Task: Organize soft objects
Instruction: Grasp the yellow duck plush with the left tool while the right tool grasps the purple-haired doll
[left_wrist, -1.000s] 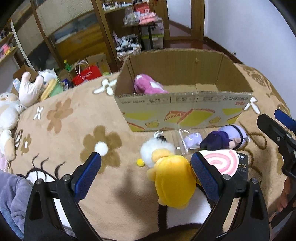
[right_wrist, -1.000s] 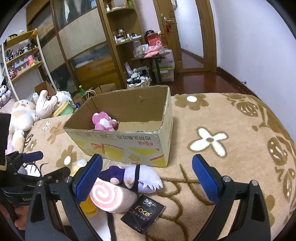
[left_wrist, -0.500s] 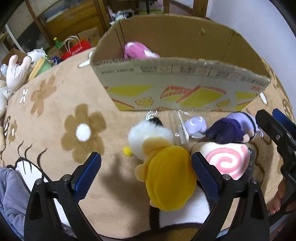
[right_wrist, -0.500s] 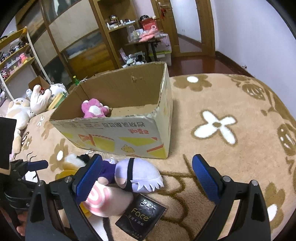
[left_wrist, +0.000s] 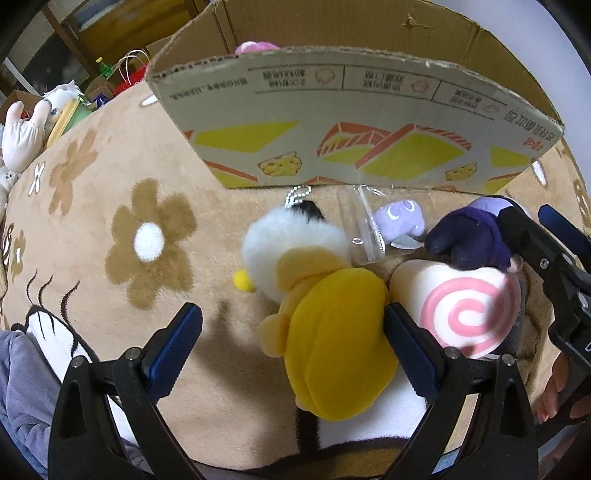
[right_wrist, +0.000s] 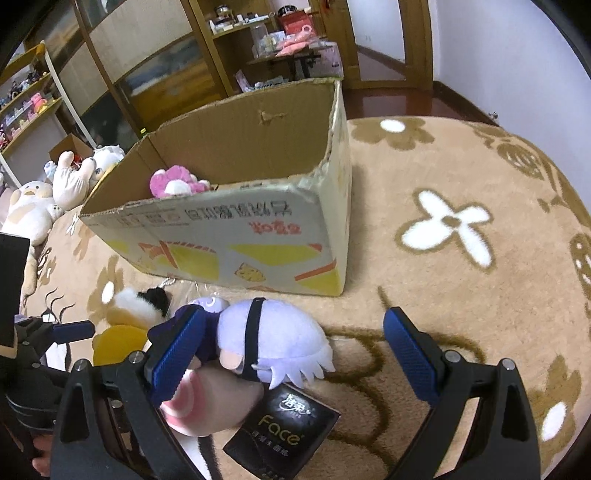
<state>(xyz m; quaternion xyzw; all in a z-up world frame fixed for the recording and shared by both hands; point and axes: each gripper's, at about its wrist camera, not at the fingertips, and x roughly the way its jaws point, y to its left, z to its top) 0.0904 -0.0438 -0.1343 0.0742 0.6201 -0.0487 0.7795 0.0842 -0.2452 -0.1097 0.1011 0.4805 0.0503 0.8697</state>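
Observation:
A yellow plush (left_wrist: 332, 343) lies on the flowered blanket, partly between the fingers of my open left gripper (left_wrist: 290, 330). Its right pad touches the plush. Beyond it sits a white fluffy plush (left_wrist: 291, 240), with a pink-swirl roll plush (left_wrist: 465, 310) to the right. My right gripper (right_wrist: 293, 343) is open around a lavender-haired doll (right_wrist: 273, 339), which rests on the roll plush (right_wrist: 207, 402). The left pad sits against the doll's dark body. The cardboard box (right_wrist: 236, 221) stands just behind, holding a pink plush (right_wrist: 177, 182).
A black "Face" packet (right_wrist: 284, 432) lies under the roll. A small lavender toy in a clear bag (left_wrist: 399, 221) rests against the box front. Big plush toys (right_wrist: 29, 206) pile up at far left. Shelves and a doorway stand behind. A person's sleeve (left_wrist: 18, 369) is at lower left.
Both grippers have moved forward and lower toward the toys. The yellow plush now sits between the left fingers, and the doll between the right ones. Both stay open.

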